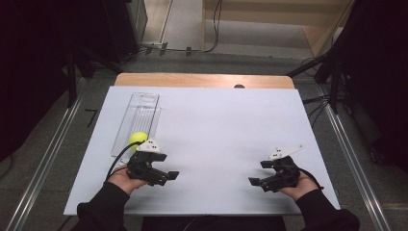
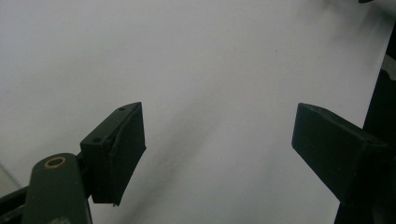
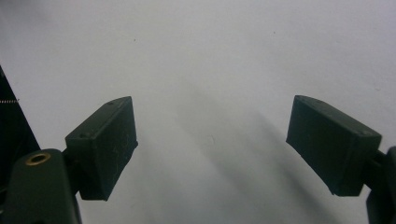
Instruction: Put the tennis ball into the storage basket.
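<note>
Both my left tool (image 1: 166,176) and right tool (image 1: 256,183) stand open and empty above the worktop (image 1: 216,134). The yellow ball (image 1: 138,138) rests in the clear tray (image 1: 137,122) just behind my left tool; I judge a careless nudge would send it rolling off.

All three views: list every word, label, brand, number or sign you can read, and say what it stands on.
None: no readable text in these views.
Yellow ball: no print can be made out.
Clear plastic tray: no label visible.
Left gripper and right gripper: black jaws and grey plates, no markings legible.
White table cover: plain, with faint specks, no writing.
</note>
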Demonstrator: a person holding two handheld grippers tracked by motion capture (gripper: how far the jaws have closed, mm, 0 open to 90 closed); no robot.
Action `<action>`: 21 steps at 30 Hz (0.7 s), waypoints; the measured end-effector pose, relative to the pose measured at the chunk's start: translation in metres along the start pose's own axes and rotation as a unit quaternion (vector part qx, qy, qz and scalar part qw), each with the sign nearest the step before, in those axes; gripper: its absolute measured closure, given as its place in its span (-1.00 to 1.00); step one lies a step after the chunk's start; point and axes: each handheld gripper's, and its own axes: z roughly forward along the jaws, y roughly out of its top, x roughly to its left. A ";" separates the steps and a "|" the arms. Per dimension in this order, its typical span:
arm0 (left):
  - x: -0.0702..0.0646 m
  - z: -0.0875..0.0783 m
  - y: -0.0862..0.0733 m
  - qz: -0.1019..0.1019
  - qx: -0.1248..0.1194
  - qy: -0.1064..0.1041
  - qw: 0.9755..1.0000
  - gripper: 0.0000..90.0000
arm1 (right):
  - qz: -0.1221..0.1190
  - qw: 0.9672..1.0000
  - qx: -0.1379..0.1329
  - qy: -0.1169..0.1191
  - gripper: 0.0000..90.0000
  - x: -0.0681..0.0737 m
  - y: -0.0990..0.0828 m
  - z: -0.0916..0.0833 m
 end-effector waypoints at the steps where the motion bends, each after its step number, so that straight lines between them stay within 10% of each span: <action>1: 0.001 0.000 -0.001 0.003 0.001 -0.001 1.000 -0.60 | -0.001 1.000 0.000 -0.001 -0.69 0.000 0.000 0.000; 21: 0.001 -0.005 -0.014 0.006 0.002 -0.003 1.000 -0.60 | 0.000 1.000 -0.002 -0.002 -0.69 -0.002 0.000 0.000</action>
